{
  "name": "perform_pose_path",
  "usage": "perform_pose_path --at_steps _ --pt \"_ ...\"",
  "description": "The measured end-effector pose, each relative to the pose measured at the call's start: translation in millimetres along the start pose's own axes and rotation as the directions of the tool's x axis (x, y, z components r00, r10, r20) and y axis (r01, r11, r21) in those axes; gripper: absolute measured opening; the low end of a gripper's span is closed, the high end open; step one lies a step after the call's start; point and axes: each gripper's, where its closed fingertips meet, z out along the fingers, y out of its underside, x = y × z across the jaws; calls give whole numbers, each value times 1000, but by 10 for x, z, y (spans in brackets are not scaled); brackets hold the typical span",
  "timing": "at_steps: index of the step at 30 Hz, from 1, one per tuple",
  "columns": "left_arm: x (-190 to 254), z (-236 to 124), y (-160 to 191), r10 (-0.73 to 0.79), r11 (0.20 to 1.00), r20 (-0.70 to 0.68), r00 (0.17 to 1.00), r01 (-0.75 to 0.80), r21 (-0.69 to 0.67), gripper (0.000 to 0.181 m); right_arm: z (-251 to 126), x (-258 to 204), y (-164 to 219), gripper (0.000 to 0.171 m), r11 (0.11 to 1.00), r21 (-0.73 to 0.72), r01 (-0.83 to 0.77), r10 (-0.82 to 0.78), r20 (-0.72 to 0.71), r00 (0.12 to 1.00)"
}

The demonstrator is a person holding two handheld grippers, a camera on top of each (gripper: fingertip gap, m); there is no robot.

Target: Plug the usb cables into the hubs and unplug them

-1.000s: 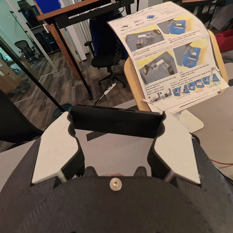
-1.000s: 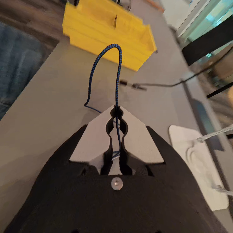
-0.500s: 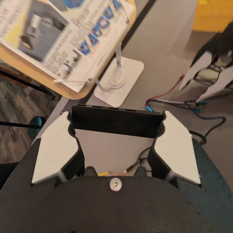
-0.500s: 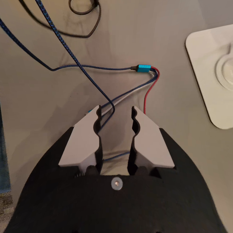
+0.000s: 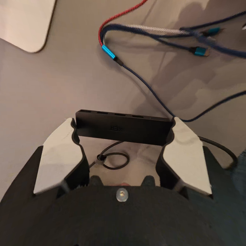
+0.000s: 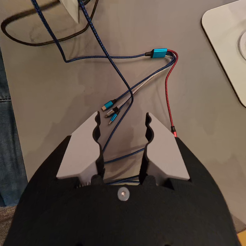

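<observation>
On the grey table, left wrist view: the black hub [image 5: 123, 128] is held crosswise, clamped at both ends by the left gripper [image 5: 123, 124], its row of ports facing away from the camera.
Ports: all are seen empty; nothing is plugged in.
Hub lead: a thin black cable [image 5: 114, 161] is coiled on the table beneath the hub.
Change in this view: the instruction sheet on its stand, seen a second ago, has left the frame; the hub is now pointed down at the table [image 5: 53, 86] and the braided cable bundle [image 5: 139, 32].
Splitter: the turquoise sleeve [image 5: 108, 51] lies ahead of the hub, well apart from it.

Right wrist view, jaws: the right gripper [image 6: 122, 113] is released, fingers spread and holding nothing.
Cable: a blue braided cable [image 6: 118, 133] is laid loosely between the fingers, ungripped.
Change: the cable was pinched a second ago and has since been let go, with the jaws widened further in the last half second.
Plugs: three small connectors [image 6: 110, 111] lie just ahead of the fingertips; a red-braided one [image 6: 173, 131] is beside the right finger.
Meaning: a fresh grasp on a plug appears to be in preparation; insertion is not yet begun.
</observation>
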Motion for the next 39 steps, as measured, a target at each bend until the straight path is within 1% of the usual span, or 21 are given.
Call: perform_pose_path --at_steps 3,6,9,12,15,19,22,25,27,28,30,31,32,35,36,39 --pt "-68 281 171 9 996 38 999 -6 -90 127 31 42 28 69 1000 2 -23 23 -39 999" --pt "14 464 269 -70 992 -46 997 64 -112 127 70 79 47 74 999 12 -36 37 -67 997" --pt "2 528 304 -78 992 -50 996 73 -103 127 134 128 79 81 999 8 -46 46 -89 995" --pt "-4 493 275 -95 993 -65 993 91 -72 127 215 160 64 89 999 6 -44 44 -96 994" --pt "-42 427 239 -108 993 -58 992 105 -48 135 306 167 30 91 999 -18 -36 34 -80 996" --pt "-60 315 182 -109 994 -56 993 108 -17 135 397 216 -61 94 999 -51 -13 10 -74 997" --pt "-70 204 115 -112 993 -51 992 113 20 134 512 235 -115 99 996 -86 -17 15 -29 999" --pt "-75 83 45 -118 991 -51 992 121 64 130 620 193 -192 95 994 -109 -6 9 23 1000" --pt "-62 2 4 -118 988 -61 991 123 91 128 697 254 -239 87 994 -112 -17 19 13 1000" --pt "-36 -37 -20 -119 987 -77 990 127 103 127 736 280 -225 79 991 -132 -20 22 10 1000" --pt "24 -127 -64 -102 986 -99 990 114 121 127 759 346 -279 57 993 -115 -26 26 -2 1000" --pt "82 -194 -118 -88 983 -121 989 106 149 127 749 393 -281 32 992 -116 -41 40 -10 999" --pt "165 -268 -182 -72 978 -156 985 100 180 126 743 416 -285 16 992 -112 -50 50 -5 999" --pt "422 -451 -387 10 961 -208 978 48 273 123 724 427 -308 8 995 -80 -54 56 19 998" --pt "490 -464 -424 31 961 -207 978 28 275 124 699 431 -335 6 997 -56 -59 60 25 998" --pt "593 -428 -516 72 962 -184 980 -19 274 126 510 471 -496 0 994 77 -78 76 29 997"
